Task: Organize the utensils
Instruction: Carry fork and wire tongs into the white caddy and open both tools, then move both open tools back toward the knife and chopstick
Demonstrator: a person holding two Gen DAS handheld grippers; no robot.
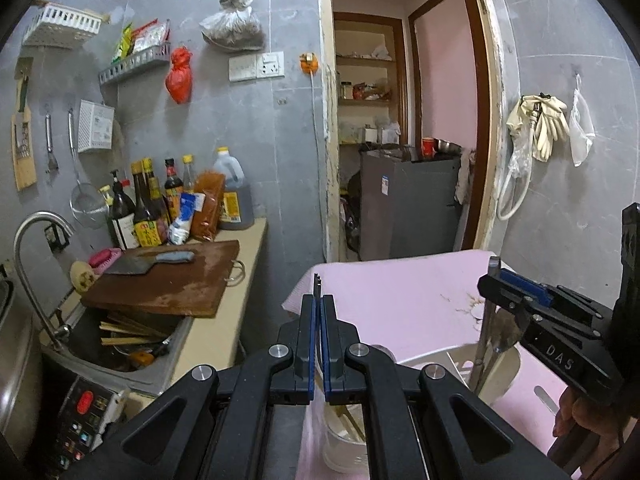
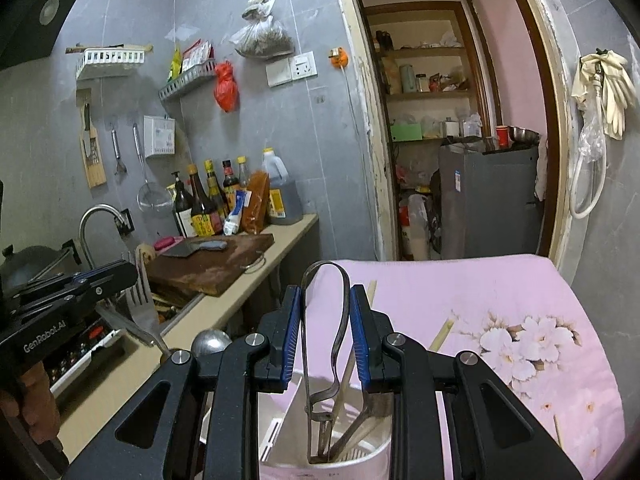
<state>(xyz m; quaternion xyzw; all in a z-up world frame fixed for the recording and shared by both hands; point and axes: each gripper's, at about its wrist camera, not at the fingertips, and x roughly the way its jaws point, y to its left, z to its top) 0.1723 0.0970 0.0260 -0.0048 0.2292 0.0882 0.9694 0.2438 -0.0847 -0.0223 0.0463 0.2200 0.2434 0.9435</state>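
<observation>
My right gripper (image 2: pixel 325 292) is shut on metal tongs (image 2: pixel 320 352). Their looped end rises above the pads and their tips reach down into a white utensil holder (image 2: pixel 276 432) on the pink flowered cloth (image 2: pixel 500 288). The left wrist view shows the same right gripper (image 1: pixel 494 270) with the tongs (image 1: pixel 490 332) hanging into the holder (image 1: pixel 452 360). My left gripper (image 1: pixel 318 300) is shut on a thin dark edge that sticks up past its tips. From the right wrist view this is a slotted steel spatula (image 2: pixel 140 304) in the left gripper (image 2: pixel 128 276). Chopsticks (image 2: pixel 347 376) stand in the holder.
Loose chopsticks (image 2: pixel 440 334) lie on the cloth. A steel ladle bowl (image 2: pixel 211 342) shows by the holder. On the counter to the left are a chopping board (image 1: pixel 168 284) with a cleaver (image 1: pixel 156 260), sauce bottles (image 1: pixel 148 208) and a sink (image 1: pixel 132 340) holding chopsticks. A doorway (image 1: pixel 404 120) lies ahead.
</observation>
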